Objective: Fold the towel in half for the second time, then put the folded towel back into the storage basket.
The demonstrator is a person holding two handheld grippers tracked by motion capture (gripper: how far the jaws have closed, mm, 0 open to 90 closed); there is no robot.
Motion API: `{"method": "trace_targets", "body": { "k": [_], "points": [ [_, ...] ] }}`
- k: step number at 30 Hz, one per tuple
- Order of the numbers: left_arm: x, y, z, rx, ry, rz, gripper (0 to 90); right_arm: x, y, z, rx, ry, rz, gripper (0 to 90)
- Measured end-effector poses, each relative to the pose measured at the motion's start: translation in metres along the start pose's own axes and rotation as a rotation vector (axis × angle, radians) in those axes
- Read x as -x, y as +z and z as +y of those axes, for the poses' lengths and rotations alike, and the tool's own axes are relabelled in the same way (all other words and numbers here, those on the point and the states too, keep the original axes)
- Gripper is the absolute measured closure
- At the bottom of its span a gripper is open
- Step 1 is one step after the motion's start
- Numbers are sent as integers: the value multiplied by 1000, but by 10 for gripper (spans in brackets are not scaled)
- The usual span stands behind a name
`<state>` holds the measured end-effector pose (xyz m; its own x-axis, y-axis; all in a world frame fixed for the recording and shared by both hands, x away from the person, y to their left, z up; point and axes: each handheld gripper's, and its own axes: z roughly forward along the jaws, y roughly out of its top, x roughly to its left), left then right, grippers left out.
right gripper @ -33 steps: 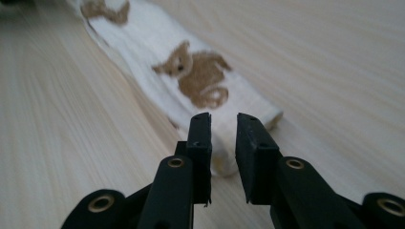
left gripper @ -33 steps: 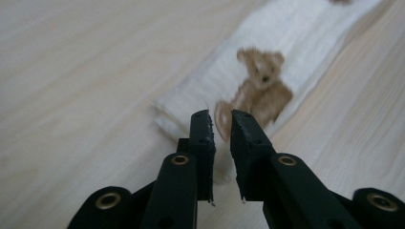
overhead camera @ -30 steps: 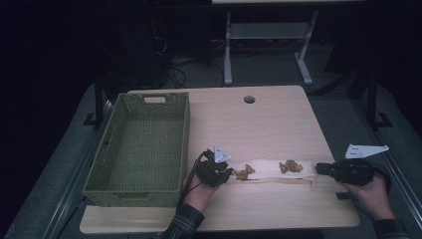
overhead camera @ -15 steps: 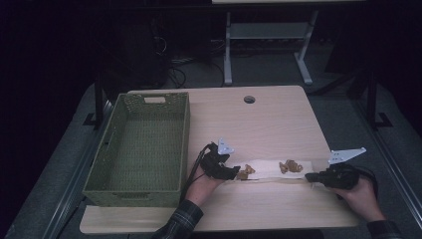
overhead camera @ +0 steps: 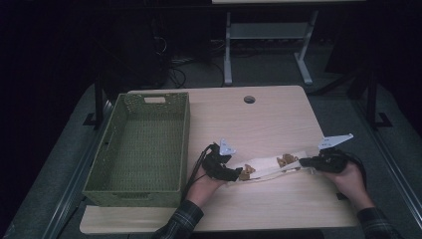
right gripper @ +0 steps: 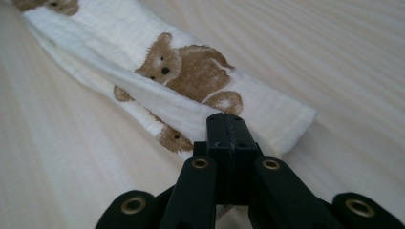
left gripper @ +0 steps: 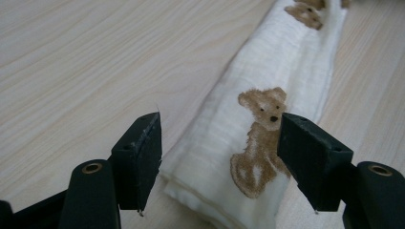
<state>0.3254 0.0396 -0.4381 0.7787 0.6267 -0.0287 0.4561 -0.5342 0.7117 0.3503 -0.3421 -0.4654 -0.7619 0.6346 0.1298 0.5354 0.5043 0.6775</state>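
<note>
My left gripper (left gripper: 219,162) jaws have just opened, straddling the folded white bear-print cloth (left gripper: 267,95); my right gripper (right gripper: 228,125) pinches its edge. The high view adds the green woven plastic basket (overhead camera: 117,144), holding nothing.

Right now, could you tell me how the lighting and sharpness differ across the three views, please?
High view: dim, room around the table nearly black, cloth small and soft. Left gripper view: bright, bear print crisp, far end of cloth blurred. Right gripper view: even light, cloth sharp, far corner soft.
</note>
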Motion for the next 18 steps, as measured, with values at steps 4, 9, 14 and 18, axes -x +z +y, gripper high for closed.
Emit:
{"method": "trace_targets", "body": {
  "k": [4,9,14,18],
  "points": [
    [2,1,0,-1,5,-2,315,10,9,11,8,-5,-12,899],
    [3,0,0,6,2,-4,316,20,22,25,20,-5,-16,899],
    [2,0,0,9,-6,-2,316,29,37,37,47,3,-1,899],
    [2,1,1,14,-7,2,324,33,41,43,52,-2,-2,896]
  ]
}}
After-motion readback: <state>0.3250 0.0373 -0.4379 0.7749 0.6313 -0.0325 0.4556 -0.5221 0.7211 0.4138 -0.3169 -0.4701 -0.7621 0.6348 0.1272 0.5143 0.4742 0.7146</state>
